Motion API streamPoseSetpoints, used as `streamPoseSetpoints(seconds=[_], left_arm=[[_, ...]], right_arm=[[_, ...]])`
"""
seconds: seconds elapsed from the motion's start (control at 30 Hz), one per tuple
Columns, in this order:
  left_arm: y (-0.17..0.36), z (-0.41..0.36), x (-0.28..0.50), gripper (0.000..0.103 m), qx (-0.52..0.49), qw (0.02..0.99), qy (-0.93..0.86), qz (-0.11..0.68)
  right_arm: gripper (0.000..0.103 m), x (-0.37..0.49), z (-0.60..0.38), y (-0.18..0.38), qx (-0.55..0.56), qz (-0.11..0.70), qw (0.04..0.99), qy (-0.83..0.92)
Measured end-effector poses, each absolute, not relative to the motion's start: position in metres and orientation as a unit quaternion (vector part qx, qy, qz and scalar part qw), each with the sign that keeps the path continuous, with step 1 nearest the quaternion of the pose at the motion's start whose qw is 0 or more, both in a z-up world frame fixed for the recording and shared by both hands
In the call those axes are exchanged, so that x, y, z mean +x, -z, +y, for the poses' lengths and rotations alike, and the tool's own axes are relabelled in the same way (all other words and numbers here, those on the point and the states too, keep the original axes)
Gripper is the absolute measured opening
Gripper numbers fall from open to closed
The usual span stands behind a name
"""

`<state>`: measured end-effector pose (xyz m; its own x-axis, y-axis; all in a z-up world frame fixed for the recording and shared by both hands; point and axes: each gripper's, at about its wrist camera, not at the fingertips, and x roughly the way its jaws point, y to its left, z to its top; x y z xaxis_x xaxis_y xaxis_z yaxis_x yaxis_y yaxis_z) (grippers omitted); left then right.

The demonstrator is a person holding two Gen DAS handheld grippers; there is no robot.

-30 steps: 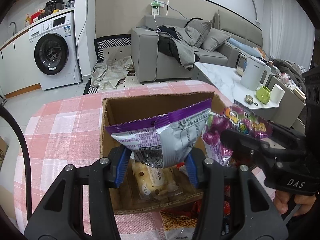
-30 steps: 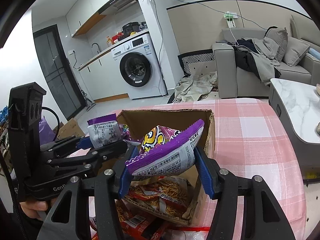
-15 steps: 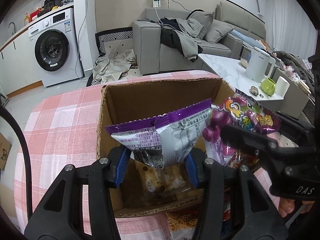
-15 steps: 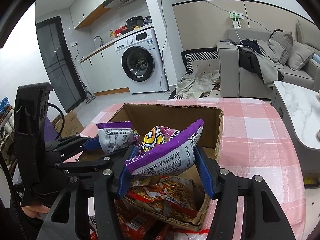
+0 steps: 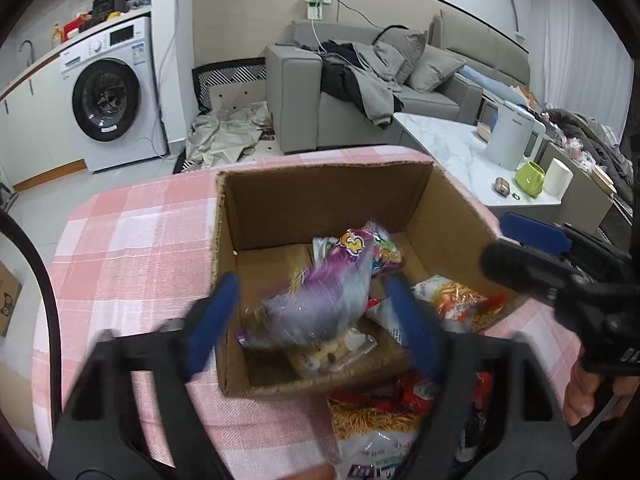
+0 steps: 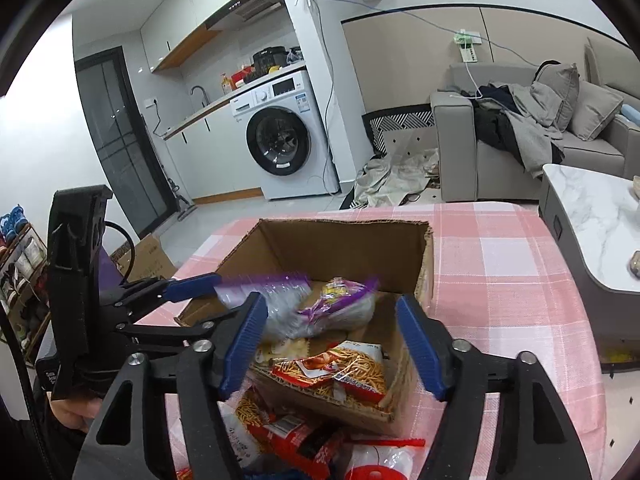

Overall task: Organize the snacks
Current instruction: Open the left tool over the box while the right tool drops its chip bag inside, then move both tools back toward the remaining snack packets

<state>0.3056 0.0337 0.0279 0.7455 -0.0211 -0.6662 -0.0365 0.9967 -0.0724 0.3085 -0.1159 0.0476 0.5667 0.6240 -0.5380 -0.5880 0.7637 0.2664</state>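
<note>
- Both jaws were opening: the left gripper (image 5: 312, 312) and right gripper (image 6: 332, 344) pinched nothing.
- Two crinkly purple snack bags (image 5: 320, 304) blurred between the spread pads, inside the brown cardboard box (image 6: 344, 248).
- The box sat on a pink checked cloth over the counter (image 6: 500, 264).
- A washing machine (image 6: 280, 136) and grey sofa (image 5: 400, 92) stood behind.

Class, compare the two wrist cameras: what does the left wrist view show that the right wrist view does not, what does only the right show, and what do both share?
Only the left wrist view shows the white kettle and green mug. Only the right wrist view shows the dark door and shoe rack. Both share the cardboard box, the purple snack bags dropping into it, the washing machine, sofa, and both the left gripper and right gripper, jaws opening.
</note>
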Motion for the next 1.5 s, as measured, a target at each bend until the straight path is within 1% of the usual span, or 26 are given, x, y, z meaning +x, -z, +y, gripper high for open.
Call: streamPoseSetpoints(seconds=[0.03,0.07,0.1,0.13,0.2,0.4,0.77,1.0,1.5], left_arm=[[-0.031,0.034,0.3,0.087,-0.042,0.934,-0.002,0.354],[-0.034,0.035,0.296,0.094,-0.041,0.935,-0.005,0.352],[-0.038,0.035,0.29,0.103,-0.037,0.937,-0.012,0.348],[-0.041,0.035,0.285,0.102,-0.036,0.939,-0.015,0.342],[-0.045,0.037,0.267,0.102,-0.034,0.942,-0.013,0.334],[-0.049,0.037,0.225,0.102,-0.034,0.94,-0.016,0.339],[-0.026,0.045,0.15,0.102,-0.05,0.934,-0.023,0.354],[-0.018,0.039,0.141,0.102,-0.048,0.93,-0.015,0.365],[-0.002,0.029,0.156,0.102,-0.052,0.919,-0.005,0.39]], right_arm=[[0.087,0.306,-0.119,-0.05,0.028,0.313,0.886,-0.342],[0.096,0.301,-0.122,-0.052,0.027,0.31,0.888,-0.339],[0.1,0.297,-0.126,-0.054,0.024,0.309,0.89,-0.334],[0.103,0.293,-0.129,-0.055,0.023,0.308,0.892,-0.33],[0.103,0.283,-0.139,-0.057,0.027,0.306,0.895,-0.323],[0.103,0.257,-0.164,-0.054,0.029,0.317,0.895,-0.311],[0.103,0.211,-0.175,-0.037,0.003,0.332,0.892,-0.306],[0.103,0.198,-0.17,-0.019,-0.018,0.343,0.889,-0.303],[0.103,0.215,-0.177,0.016,-0.003,0.388,0.879,-0.277]])
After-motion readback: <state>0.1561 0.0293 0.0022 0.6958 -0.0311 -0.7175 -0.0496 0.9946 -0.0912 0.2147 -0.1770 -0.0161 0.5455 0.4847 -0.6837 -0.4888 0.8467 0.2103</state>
